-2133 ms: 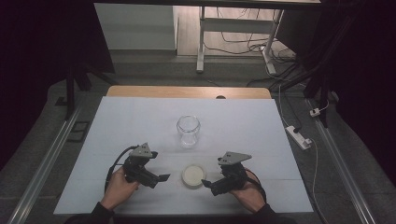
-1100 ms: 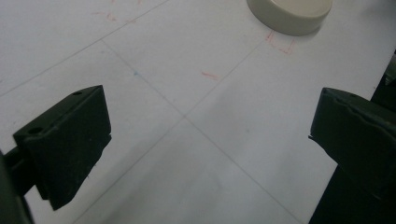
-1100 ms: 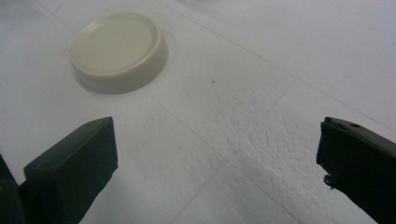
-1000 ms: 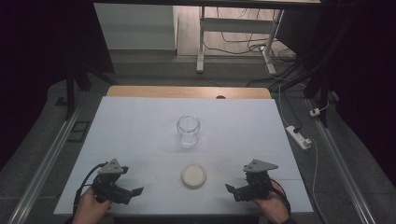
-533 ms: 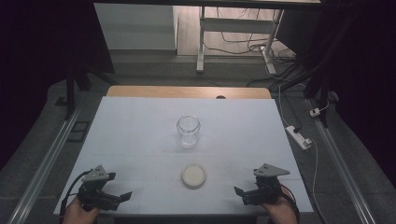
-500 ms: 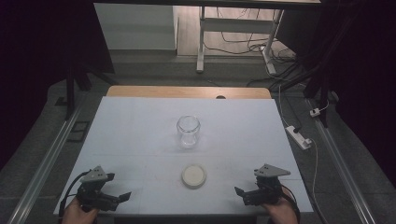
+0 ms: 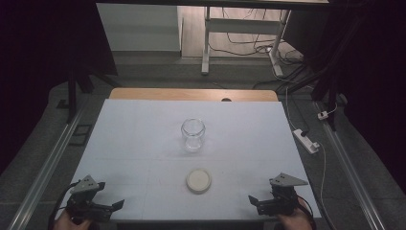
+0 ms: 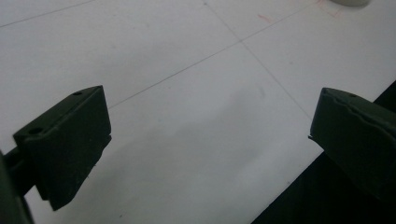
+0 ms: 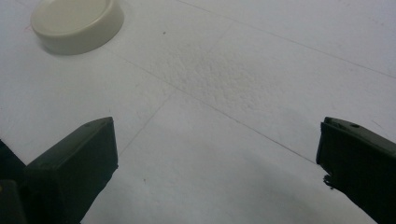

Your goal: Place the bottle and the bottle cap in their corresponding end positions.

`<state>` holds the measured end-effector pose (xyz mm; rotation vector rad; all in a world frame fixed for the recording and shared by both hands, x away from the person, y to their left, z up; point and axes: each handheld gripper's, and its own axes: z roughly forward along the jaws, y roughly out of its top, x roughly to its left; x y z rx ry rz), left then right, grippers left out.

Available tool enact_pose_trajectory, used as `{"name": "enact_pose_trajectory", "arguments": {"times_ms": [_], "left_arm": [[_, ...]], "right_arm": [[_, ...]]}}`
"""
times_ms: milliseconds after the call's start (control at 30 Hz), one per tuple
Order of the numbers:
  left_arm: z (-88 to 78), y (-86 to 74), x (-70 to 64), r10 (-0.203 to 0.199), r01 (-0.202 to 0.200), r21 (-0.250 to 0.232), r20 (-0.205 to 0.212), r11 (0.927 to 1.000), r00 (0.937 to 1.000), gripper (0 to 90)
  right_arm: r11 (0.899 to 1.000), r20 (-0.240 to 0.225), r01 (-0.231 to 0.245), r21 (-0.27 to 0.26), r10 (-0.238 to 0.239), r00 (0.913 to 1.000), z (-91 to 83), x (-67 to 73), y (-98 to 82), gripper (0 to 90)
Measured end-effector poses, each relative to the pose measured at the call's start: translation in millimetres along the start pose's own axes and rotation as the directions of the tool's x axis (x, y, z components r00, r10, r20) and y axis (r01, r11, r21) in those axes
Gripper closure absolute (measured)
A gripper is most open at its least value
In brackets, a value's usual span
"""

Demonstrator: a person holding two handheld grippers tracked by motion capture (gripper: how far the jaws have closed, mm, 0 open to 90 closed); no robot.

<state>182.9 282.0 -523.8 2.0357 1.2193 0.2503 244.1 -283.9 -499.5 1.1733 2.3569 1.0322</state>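
A clear glass jar (image 7: 193, 134) stands upright and open near the middle of the white tabletop (image 7: 134, 143), with nothing visible inside it. Its cream lid (image 7: 198, 179) lies flat on the tabletop nearer the person, apart from the jar. The left hand-held gripper (image 7: 115, 205) sits at the near left corner, jaws spread wide and holding nothing. The right hand-held gripper (image 7: 254, 201) sits at the near right corner, also spread wide and holding nothing, well apart from the lid.
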Motion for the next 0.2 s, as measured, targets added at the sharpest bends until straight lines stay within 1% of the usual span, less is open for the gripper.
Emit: {"name": "enact_pose_trajectory", "arguments": {"times_ms": [100, 200], "left_arm": [[0.1, -0.4, 0.4, -0.004, 0.004, 0.005, -0.007, 1.0, 1.0, 0.0], [0.5, 0.3, 0.6, -0.002, 0.002, 0.011, -0.002, 0.9999, 1.0, 0.0]], "right_arm": [[1.0, 0.005, -0.005, 0.0, 0.005, 1.0, -2.1, -1.2, -1.3, 0.0], [1.0, 0.008, -0.007, 0.003, 0.007, 0.9999, -2.3, -1.4, -1.7, 0.0]]}}
